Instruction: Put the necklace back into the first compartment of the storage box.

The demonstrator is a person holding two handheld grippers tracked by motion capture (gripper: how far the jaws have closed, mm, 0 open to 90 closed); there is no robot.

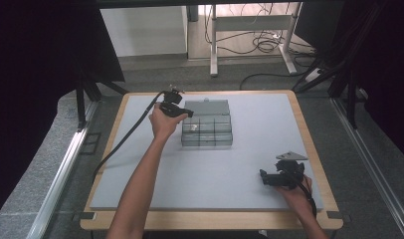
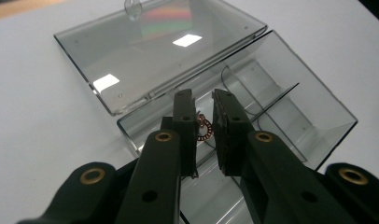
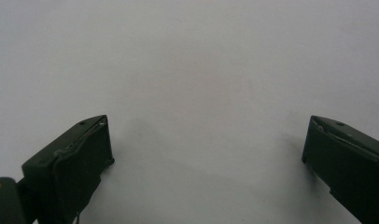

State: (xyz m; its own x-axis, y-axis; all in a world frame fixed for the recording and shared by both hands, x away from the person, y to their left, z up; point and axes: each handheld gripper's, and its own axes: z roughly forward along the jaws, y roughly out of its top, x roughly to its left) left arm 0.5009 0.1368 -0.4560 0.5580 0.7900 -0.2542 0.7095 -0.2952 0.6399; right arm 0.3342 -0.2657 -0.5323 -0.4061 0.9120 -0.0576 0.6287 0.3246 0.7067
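Observation:
A clear plastic compartment box [image 1: 207, 133] lies open at the middle of the grey table mat, its lid [image 1: 206, 106] folded back on the far side. My left gripper [image 1: 186, 115] hovers at the box's near-left corner. In the left gripper view its jaws [image 2: 204, 100] are almost together over an end compartment of the box [image 2: 318, 107], pinching a small copper-coloured ring [image 2: 204, 129] with a thin wire. The lid [image 2: 155, 51] lies flat beyond. My right gripper [image 1: 263, 177] rests low at the mat's front right, jaws [image 3: 206, 140] wide apart over bare mat.
The grey mat [image 1: 140, 169] sits on a wooden tabletop with an exposed rim [image 1: 319, 164]. The left gripper's cable [image 1: 125, 137] trails across the mat toward the left edge. A white desk frame [image 1: 250, 35] and floor cables stand beyond the table.

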